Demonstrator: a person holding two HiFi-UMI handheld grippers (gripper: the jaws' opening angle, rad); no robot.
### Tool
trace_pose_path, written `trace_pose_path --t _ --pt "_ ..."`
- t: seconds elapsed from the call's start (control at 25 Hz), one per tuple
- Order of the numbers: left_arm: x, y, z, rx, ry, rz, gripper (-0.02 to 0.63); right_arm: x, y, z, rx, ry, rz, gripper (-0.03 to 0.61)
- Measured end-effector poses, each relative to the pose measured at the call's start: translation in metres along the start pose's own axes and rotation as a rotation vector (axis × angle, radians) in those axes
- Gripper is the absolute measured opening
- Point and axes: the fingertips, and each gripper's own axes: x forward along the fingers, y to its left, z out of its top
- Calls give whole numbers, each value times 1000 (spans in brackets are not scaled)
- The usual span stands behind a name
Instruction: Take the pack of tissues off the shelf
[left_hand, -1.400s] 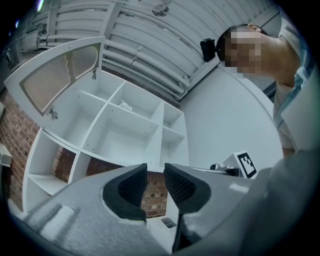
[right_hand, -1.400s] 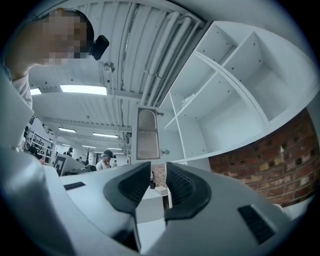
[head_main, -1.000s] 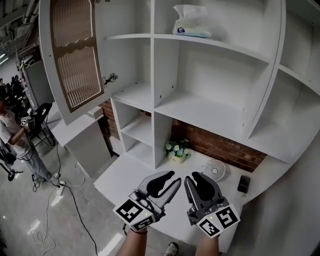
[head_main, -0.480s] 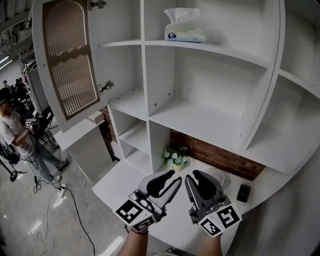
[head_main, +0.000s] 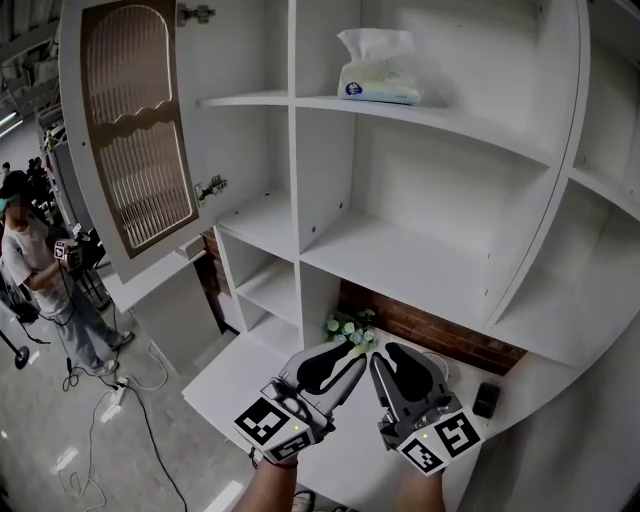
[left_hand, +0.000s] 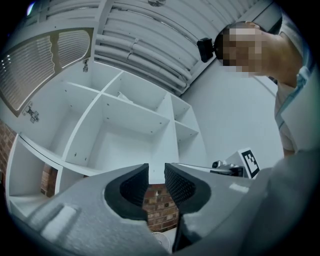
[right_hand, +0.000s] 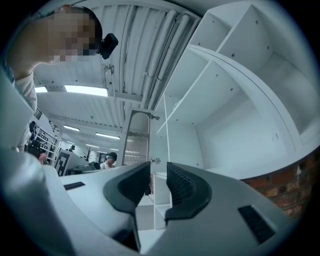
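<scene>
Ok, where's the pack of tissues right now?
In the head view, the pack of tissues sits on the upper shelf, top centre, just right of the vertical divider.

White shelf unit (head_main: 420, 262), brick wall (head_main: 432, 328), glossy floor (head_main: 60, 425)

White all over on the shelf unit (head_main: 430, 240), boards and back alike. The pack of tissues (head_main: 378, 82) comes up pale mint-white with a blue oval label and a white sheet poking out. The door (head_main: 140, 150) has a white frame round a brown panel, ribbed in fine vertical lines. A strip of brick (head_main: 440, 328), red-brown with pale joints. Flowers (head_main: 350, 323) in white and soft blue over green leaves. A black phone (head_main: 486, 400). The left gripper (head_main: 350, 356) and right gripper (head_main: 385, 356) are grey with black pads, and their cubes (head_main: 440, 440) carry black squares on white. Floor (head_main: 60, 420) glossy grey
</scene>
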Motion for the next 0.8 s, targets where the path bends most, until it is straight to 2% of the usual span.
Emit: trace_pose_path --t 0.28,0.44,0.72,0.8 --pt "11 12 5 -27 -5 -28 97 9 -10 4 -11 4 -31 98" --pt "19 20 8 32 31 -27 97 13 -17 16 -38 0 -40 98" --pt "28 30 17 59 53 -32 97 30 -25 25 -60 1 -14 98" --pt "31 30 24 71 34 -46 97 36 -25 27 -68 6 -7 98"
